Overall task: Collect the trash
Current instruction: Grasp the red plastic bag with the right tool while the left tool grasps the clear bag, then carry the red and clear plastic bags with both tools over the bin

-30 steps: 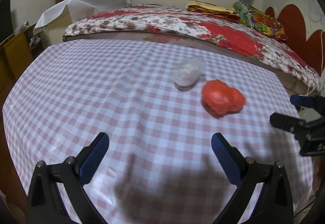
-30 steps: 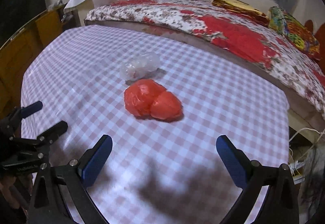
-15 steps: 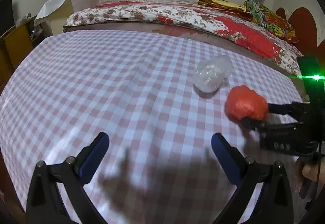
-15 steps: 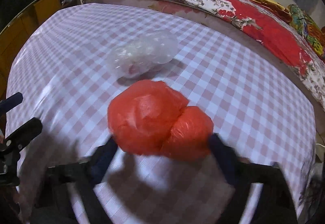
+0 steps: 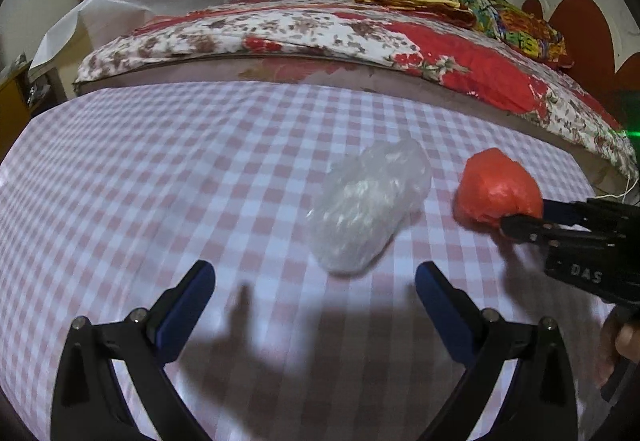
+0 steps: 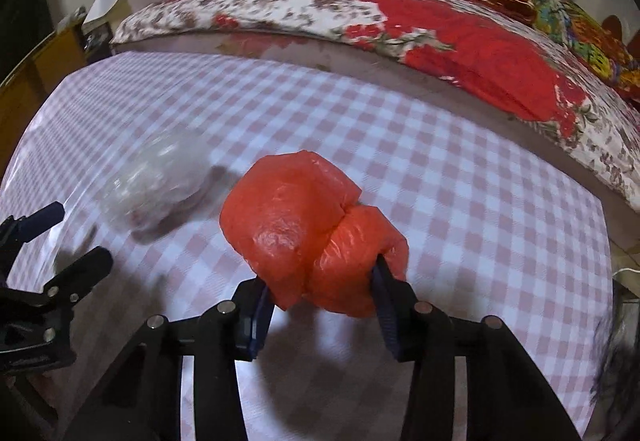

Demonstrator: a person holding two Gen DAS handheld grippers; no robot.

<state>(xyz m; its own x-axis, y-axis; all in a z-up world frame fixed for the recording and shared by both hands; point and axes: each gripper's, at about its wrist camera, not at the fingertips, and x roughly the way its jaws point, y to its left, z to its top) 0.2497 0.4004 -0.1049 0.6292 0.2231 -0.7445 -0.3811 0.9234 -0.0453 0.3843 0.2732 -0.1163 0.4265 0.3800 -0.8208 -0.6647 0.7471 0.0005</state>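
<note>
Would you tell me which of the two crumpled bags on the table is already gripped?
The red bag, pinched in the right gripper; the clear bag lies free ahead of the open left gripper.

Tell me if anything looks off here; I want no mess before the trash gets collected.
Nothing stands out. The right gripper is shut on the crumpled red bag. The clear bag sits intact on the checkered tablecloth, ahead of the open left gripper. Nothing has spilled.

Bare checked cloth left of clear bag; bed blocks far edge.
</note>
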